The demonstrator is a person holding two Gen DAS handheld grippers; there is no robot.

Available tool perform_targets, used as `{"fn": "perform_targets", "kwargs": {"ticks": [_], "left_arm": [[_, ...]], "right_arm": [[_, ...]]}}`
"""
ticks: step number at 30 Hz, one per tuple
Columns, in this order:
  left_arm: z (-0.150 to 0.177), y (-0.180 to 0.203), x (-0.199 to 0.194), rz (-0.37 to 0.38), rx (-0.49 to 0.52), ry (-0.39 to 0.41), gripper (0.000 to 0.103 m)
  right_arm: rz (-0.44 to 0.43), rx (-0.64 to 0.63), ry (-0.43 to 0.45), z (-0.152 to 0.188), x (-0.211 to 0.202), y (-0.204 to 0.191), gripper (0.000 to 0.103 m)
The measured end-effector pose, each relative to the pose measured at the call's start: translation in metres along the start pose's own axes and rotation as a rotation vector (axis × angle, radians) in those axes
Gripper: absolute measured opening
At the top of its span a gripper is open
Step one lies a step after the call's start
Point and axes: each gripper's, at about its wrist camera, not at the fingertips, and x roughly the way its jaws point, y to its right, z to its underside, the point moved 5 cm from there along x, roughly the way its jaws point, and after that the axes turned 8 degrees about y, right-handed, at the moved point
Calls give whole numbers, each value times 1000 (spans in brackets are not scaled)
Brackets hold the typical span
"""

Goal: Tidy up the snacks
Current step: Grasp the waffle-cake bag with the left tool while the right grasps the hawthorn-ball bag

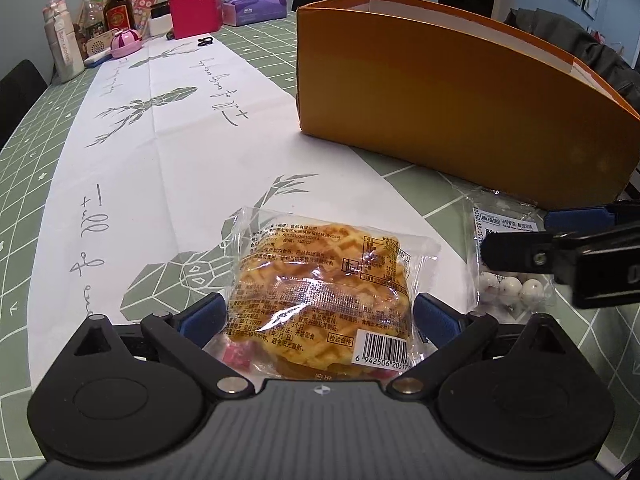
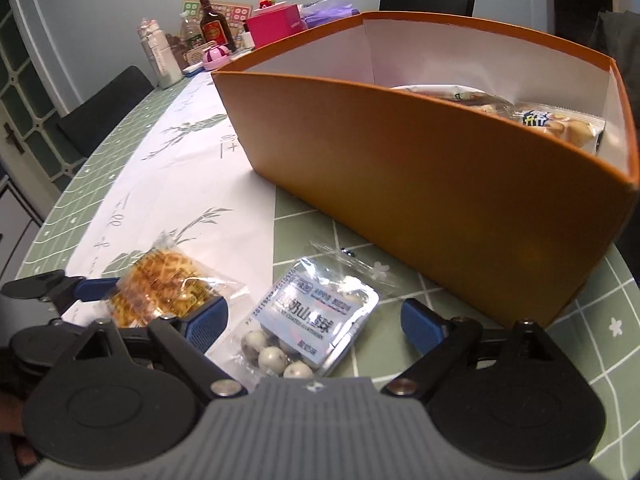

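Crinkly clear film wraps the waffle pack (image 1: 320, 280), pinched between my left gripper (image 1: 320, 316) pads on the bench (image 1: 60, 200). My right gripper (image 2: 316, 320) stands spread around the candy-ball pouch (image 2: 316, 316). Risk: slick film slipping before reaching the orange box (image 2: 400, 180).

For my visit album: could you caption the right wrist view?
Open right gripper over a bag of white candy balls, beside the orange snack box.
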Motion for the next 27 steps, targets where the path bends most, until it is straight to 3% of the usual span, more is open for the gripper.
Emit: {"fn": "perform_targets", "kwargs": {"ticks": [8, 18, 27], "left_arm": [[2, 3, -3, -1, 11, 11, 103], [3, 4, -7, -1, 20, 32, 103], [3, 1, -13, -1, 2, 43, 92]], "right_arm": [[53, -85, 12, 7, 12, -9, 85], [20, -113, 18, 5, 10, -6, 76], [-24, -142, 17, 5, 4, -6, 68]]}}
